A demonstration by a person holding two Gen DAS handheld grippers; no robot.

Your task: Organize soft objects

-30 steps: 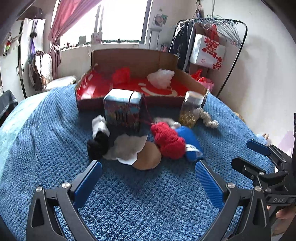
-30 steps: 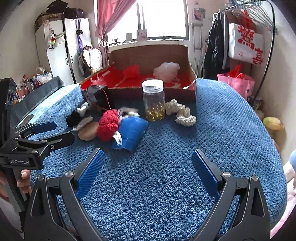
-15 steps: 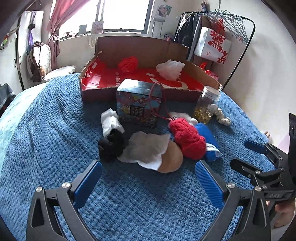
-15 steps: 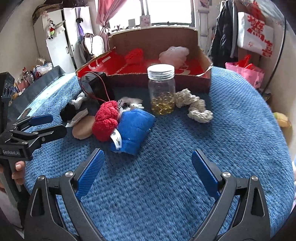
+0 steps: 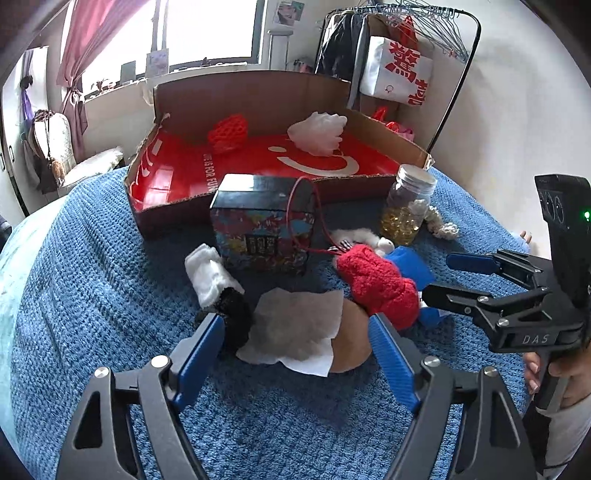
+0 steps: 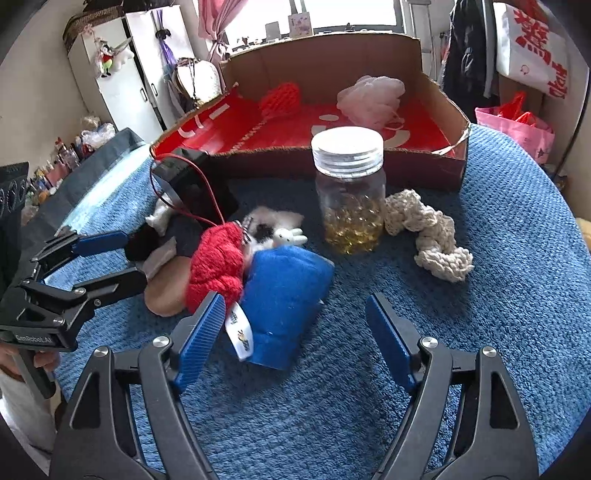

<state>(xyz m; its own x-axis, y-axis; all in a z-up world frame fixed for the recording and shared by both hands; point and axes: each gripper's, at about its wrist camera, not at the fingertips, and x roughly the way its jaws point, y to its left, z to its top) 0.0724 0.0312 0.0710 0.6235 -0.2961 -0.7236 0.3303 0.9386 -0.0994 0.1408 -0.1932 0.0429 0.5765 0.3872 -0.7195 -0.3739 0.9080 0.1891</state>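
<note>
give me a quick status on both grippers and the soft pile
Left gripper open at white cloth. Right gripper open at blue plush. Glass jar stands behind.

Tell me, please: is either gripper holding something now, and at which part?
Nothing is held. The left gripper is open over the white cloth; the right gripper is open around the blue plush.

- A glass jar [image 6: 349,192] with a white lid stands on the blue blanket [image 6: 517,258]. It has yellow beads inside.
- A dark gift box [image 5: 263,229] with a red string stands left of the jar.
- A clothes rack [image 5: 413,22] with hangers stands far right, by the wall.
- A pink curtain [image 5: 85,48] hangs far left.
</note>
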